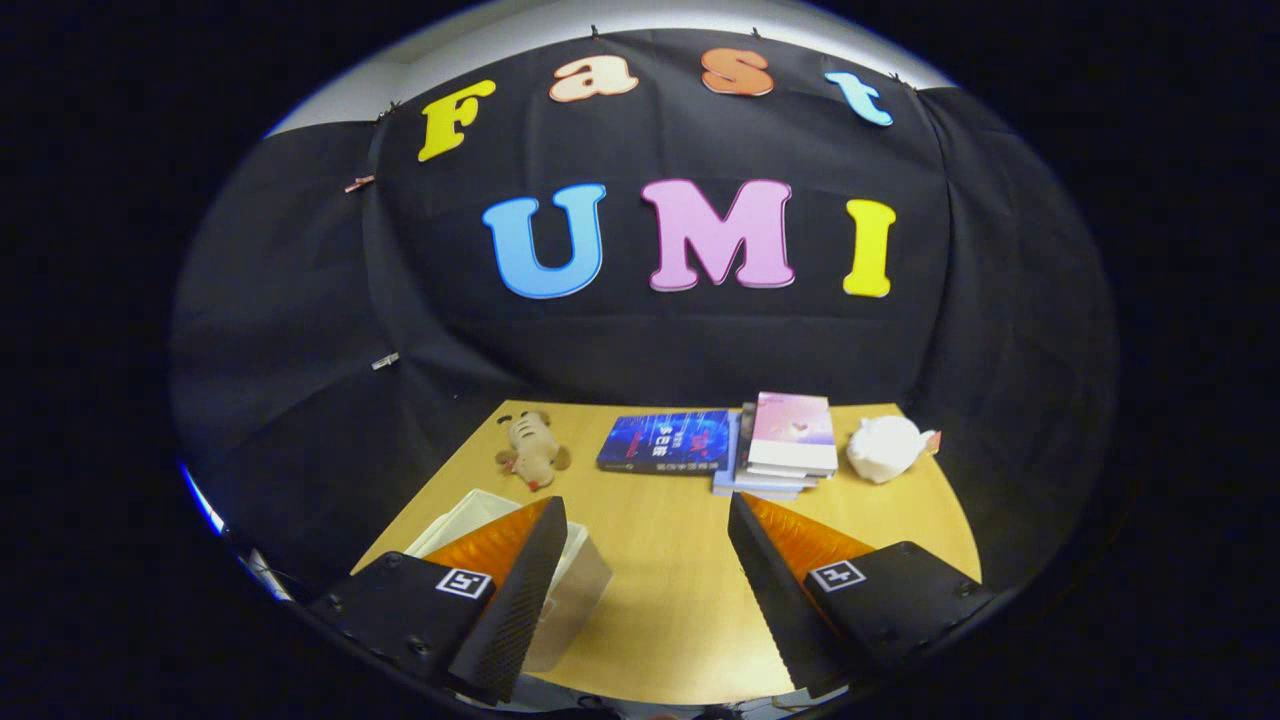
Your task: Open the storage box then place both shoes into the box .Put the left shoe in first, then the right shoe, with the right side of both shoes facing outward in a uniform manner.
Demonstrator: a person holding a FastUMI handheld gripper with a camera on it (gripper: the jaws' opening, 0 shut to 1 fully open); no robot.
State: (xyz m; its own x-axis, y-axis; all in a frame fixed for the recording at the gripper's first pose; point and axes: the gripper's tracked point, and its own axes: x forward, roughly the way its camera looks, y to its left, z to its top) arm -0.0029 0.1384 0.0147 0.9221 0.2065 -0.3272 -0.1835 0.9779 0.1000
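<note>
My gripper (646,520) is held above a wooden table (670,590), its two fingers spread wide apart with nothing between them. A pale, translucent storage box (585,580) sits on the table under and behind the left finger (520,590), which hides most of it; a white rim shows at its far left corner. I cannot tell whether its lid is on or off.
Beyond the fingers, along the table's far edge, lie a small tan plush toy (533,450), a dark blue book (665,441), a stack of books with a pink cover on top (790,432) and a white soft object (885,447).
</note>
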